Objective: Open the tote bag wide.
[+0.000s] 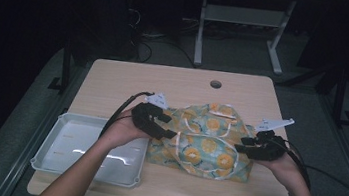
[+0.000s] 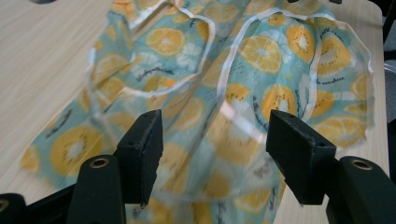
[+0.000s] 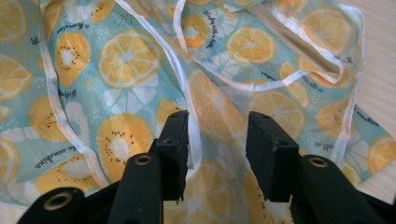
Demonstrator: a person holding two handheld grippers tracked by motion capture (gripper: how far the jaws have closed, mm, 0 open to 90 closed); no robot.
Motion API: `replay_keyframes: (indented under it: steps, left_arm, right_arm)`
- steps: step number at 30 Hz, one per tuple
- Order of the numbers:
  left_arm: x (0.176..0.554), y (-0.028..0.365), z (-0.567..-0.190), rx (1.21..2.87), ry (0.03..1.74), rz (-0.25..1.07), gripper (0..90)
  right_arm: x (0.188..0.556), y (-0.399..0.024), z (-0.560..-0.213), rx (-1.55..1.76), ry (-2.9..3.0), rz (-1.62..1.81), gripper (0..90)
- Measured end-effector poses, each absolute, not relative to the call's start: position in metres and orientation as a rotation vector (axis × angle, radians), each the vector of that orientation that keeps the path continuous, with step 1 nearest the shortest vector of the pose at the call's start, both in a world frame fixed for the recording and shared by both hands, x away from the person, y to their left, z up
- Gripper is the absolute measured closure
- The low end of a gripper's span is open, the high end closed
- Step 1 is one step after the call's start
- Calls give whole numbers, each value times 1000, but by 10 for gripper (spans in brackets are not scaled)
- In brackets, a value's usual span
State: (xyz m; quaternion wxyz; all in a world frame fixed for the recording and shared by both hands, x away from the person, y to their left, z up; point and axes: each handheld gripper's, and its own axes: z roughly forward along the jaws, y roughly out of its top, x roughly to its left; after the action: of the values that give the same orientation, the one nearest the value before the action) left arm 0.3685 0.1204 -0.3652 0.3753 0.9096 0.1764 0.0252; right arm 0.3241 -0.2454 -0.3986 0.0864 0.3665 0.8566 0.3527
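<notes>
Behind table, high view shows tray.

Light wood worktop w/ round hole near far edge. Fruit-print cloth lies crumpled at centre-right; white tray at front-left corner.

The cloth with the orange and kiwi slices has little black writing on it, curly like handwriting. It sits beside the fruit slices, over and over, all across the cloth. From my right tongs I can see some near the top, next to an orange slice, and some along the left edge. From my left tongs I can see more by the kiwi slices. The letters are too small and too blurry for me to read.
</notes>
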Motion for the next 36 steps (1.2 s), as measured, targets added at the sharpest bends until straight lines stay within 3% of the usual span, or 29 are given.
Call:
replay_keyframes:
  steps: [15, 19, 26, 36]
  left_arm:
    - [377, 97, -382, 2389, 454, 52, 448]
    - [376, 94, -385, 2418, 441, 49, 554]
    - [377, 94, -386, 2441, 450, 62, 873]
    - [374, 106, -375, 2381, 471, 55, 898]
  right_arm:
    - [323, -246, -407, 1097, 2590, 1037, 665]
    - [323, -247, -409, 1100, 2599, 1040, 735]
    - [323, -249, -408, 1081, 2600, 1055, 891]
    - [315, -246, -399, 1022, 2594, 1102, 895]
